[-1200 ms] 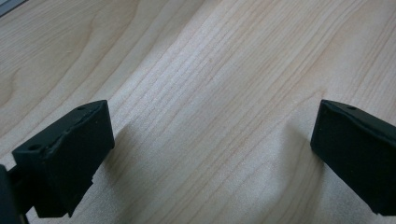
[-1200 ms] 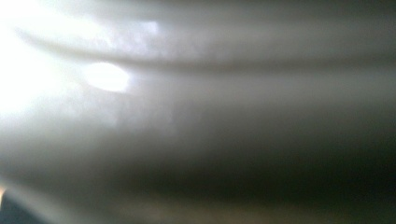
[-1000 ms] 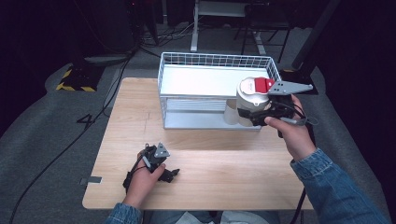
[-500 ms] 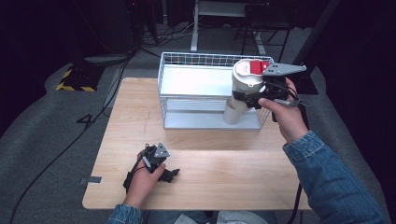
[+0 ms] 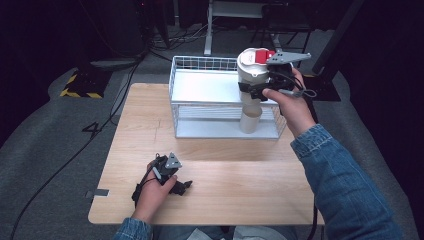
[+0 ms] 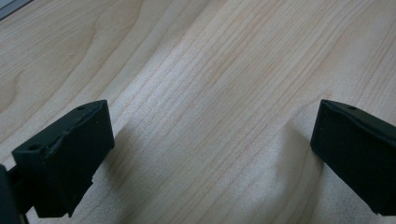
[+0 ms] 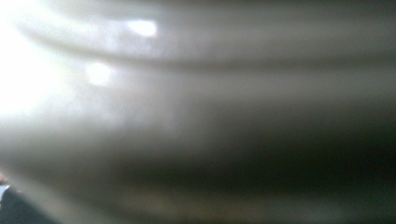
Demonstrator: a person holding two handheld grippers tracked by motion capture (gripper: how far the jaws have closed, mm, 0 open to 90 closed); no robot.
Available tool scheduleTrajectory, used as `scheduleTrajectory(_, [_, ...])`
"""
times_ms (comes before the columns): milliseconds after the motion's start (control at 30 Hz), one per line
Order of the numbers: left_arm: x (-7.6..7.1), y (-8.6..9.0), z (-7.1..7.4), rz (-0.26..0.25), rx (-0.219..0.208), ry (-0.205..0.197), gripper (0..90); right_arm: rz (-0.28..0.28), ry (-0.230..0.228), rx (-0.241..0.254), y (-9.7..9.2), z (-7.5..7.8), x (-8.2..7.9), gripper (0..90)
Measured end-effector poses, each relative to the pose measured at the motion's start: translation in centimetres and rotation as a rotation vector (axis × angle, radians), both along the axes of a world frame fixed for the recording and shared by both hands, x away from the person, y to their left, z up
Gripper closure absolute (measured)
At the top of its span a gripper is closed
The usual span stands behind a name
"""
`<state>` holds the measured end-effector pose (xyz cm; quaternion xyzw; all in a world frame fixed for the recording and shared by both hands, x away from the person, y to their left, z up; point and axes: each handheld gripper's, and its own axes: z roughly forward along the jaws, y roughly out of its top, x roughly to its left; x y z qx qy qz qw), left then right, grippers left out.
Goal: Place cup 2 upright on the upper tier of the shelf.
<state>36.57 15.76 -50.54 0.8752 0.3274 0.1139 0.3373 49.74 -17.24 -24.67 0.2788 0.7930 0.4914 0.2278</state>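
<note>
A tall cream tumbler (image 5: 250,114) with a white lid and a red tab (image 5: 262,54) hangs upright in the air, in line with the right end of the white wire rack (image 5: 200,64). My right gripper (image 5: 251,90) is shut on its upper body from the right side. Up close in the right gripper view, the tumbler's pale wall (image 7: 187,107) is a blur. My left gripper (image 5: 181,186) rests on the wooden table (image 5: 240,170) near the front edge. Its jaws stand wide apart, with bare wood (image 6: 210,116) between them.
The wire rack has two white shelves and stands at the back of the table, toward the right. Behind the table are dark floor, cables and a desk leg (image 5: 209,30). A sleeve in blue denim (image 5: 340,175) crosses the table's right side.
My right gripper has carried the tumbler to the left and a little higher, from the rack's right end to over its right part. The left gripper has stayed put.
</note>
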Motion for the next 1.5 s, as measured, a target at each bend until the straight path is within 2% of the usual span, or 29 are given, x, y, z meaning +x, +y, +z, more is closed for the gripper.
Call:
scheduleTrajectory(233, [0.1, 0.0, 0.0, -0.005, 0.001, 0.002, 0.0, -0.017, -0.004, 0.01, 1.5, -0.4, 1.6, 10.7])
scheduleTrajectory(400, [0.2, 0.0, 0.0, -0.005, 0.0, 0.003, 0.0, -0.03, 0.003, 0.039, 2.3, -1.0, 2.8, 10.7])
scheduleTrajectory(833, [0.2, 0.0, 0.0, -0.005, 0.0, 0.002, 0.1, -0.089, 0.024, 0.078, 3.0, -2.8, 5.6, 10.7])
scheduleTrajectory(933, [0.2, 0.0, 0.0, -0.005, 0.002, 0.0, 0.0, -0.106, 0.036, 0.102, 3.1, -3.1, 6.1, 10.7])
scheduleTrajectory(1100, [0.2, 0.0, 0.0, -0.005, -0.001, 0.002, 0.0, -0.111, 0.048, 0.119, 3.0, -3.1, 6.5, 10.7])
scheduleTrajectory(1500, [0.2, 0.0, 0.0, -0.005, -0.001, 0.002, 0.0, -0.075, 0.061, 0.124, 2.4, -3.2, 6.8, 10.3])
